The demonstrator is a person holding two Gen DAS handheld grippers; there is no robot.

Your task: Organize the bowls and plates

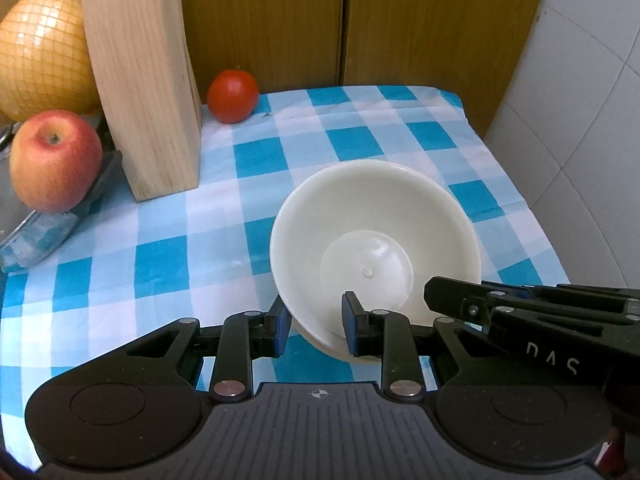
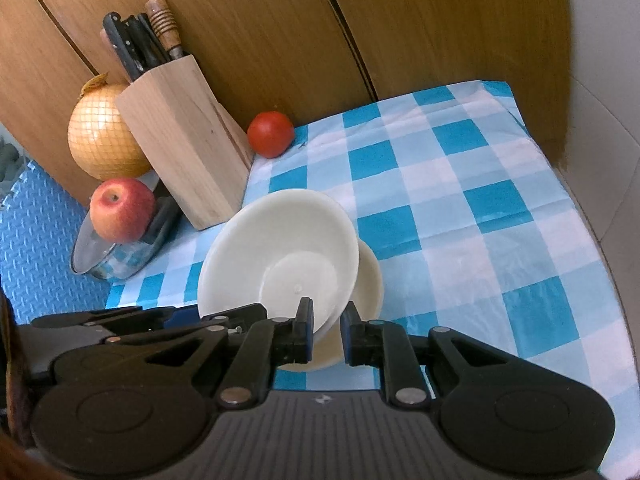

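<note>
A: Both grippers are crowded at the bottom centre of each view, and the whole next move hangs on one thing: the white bowl (image 1: 374, 240) sits dead ahead of the left gripper (image 1: 314, 322), tilted up, its open face turned back toward the camera.

B: Right, and that left gripper has one pad on each side of the bowl's near rim, inside and outside. Pinching it, I'd say, though the contact itself is hard to confirm.

A: Now the right gripper (image 2: 326, 332). In its own view the bowl (image 2: 280, 256) fills the middle, leaning up and left, and behind it, lower right, a second white dish (image 2: 370, 280) peeks out.

B: The right jaws straddle the lower edge there, with a narrow gap between them. I judge it's gripping that second dish, but whether it's truly clamped I cannot tell.

A: So which hand is nearer the bowl?

B: Both are at its near rim; the left is squarer on.

A: And its looks?

B: Plain cream-white, smooth, a flat round base with a small nub at the centre. It's above the blue checked cloth (image 1: 160, 264), lower middle of frame, well apart from the knife block (image 1: 140, 92), tomato (image 1: 232, 96) and apple (image 1: 54, 166).
</note>
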